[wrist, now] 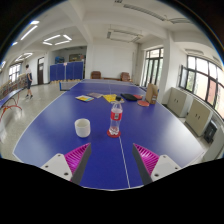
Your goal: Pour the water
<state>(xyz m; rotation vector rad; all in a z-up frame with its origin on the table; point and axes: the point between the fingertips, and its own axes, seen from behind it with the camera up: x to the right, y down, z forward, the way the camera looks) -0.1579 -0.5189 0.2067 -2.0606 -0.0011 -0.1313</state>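
So closest in, the hand-held gripper is spread wide with nothing between its pink pads, hovering over the near end of the blue desk. Just ahead of the fingers, a bit beyond the tips, sits the water bottle: clear plastic, red label round the middle, standing upright. Right beside it, not touching, is a small white cup, which I'd guess is where the water goes. My read on handling: thin clear plastic, so it'll flex if you squeeze hard, probably a bit slick, and how heavy it is depends on the fill, which I can't make out. I'd grab it around the labelled middle, where it's straight-sided, and keep the squeeze gentle. The cup looks light and tippy, so pour slow. Further back on the desk there are some yellow sheets and other bits I can't identify, then windows along the far wall.
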